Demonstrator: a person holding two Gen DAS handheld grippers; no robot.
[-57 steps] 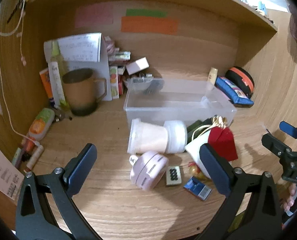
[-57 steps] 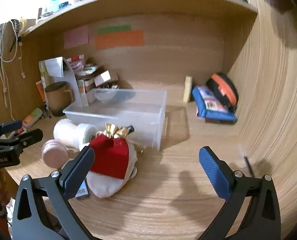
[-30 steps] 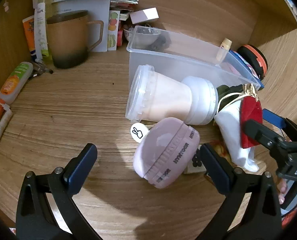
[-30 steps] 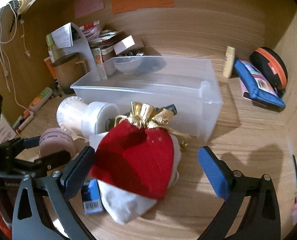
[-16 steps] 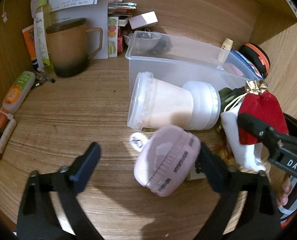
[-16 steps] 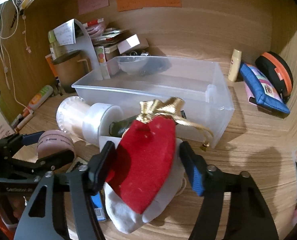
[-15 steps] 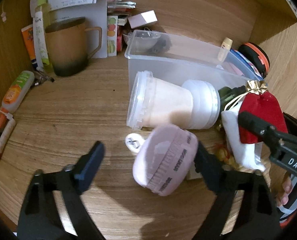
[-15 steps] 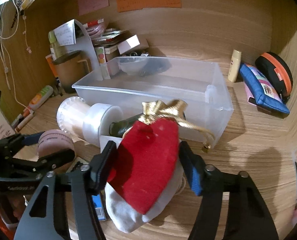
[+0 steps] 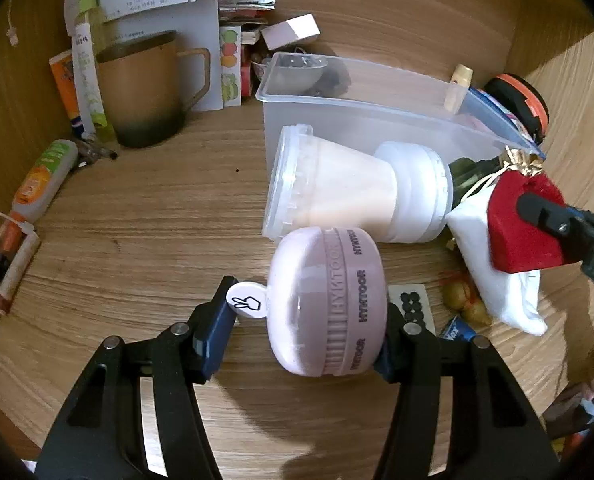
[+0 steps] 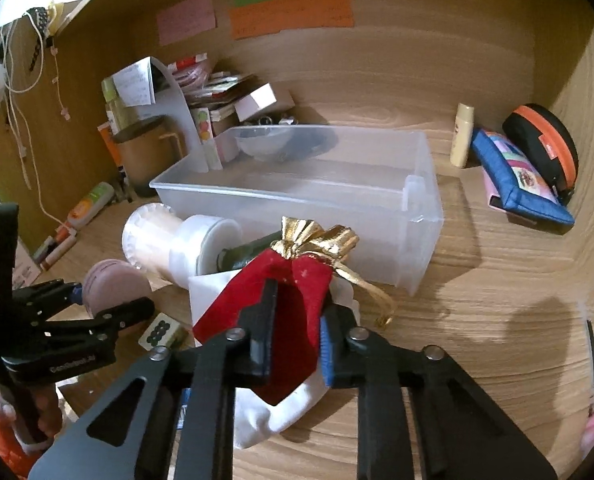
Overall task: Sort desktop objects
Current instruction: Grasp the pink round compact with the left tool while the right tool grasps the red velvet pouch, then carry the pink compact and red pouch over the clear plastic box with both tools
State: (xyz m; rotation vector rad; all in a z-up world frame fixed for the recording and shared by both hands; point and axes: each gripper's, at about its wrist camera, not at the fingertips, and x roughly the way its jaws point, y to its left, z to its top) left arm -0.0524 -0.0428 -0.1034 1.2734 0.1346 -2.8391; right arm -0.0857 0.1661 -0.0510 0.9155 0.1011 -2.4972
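Note:
A pink round case (image 9: 329, 300) stands on its edge on the wooden desk between the jaws of my left gripper (image 9: 305, 336). The jaws are closing; the right pad touches the case, while the left pad meets only its white tag (image 9: 245, 301). My right gripper (image 10: 297, 320) is shut on a red velvet pouch (image 10: 293, 280) with a gold tie, which lies on a white pouch (image 10: 273, 412). The clear plastic bin (image 10: 297, 196) stands just behind both. In the left wrist view the right gripper (image 9: 557, 216) pinches the red pouch (image 9: 513, 224).
A lidded plastic tub (image 9: 337, 192) lies on its side against the bin (image 9: 377, 92). A brown mug (image 9: 145, 88), papers and tubes crowd the back left. A blue pouch (image 10: 513, 176), a black-orange case (image 10: 545, 148) and a small bottle (image 10: 463, 136) sit back right. A dotted tile (image 9: 411, 304) lies near the pink case.
Both grippers' jaws have come together from wide open. The right one has pinched the red pouch. The left one has narrowed around the pink case.

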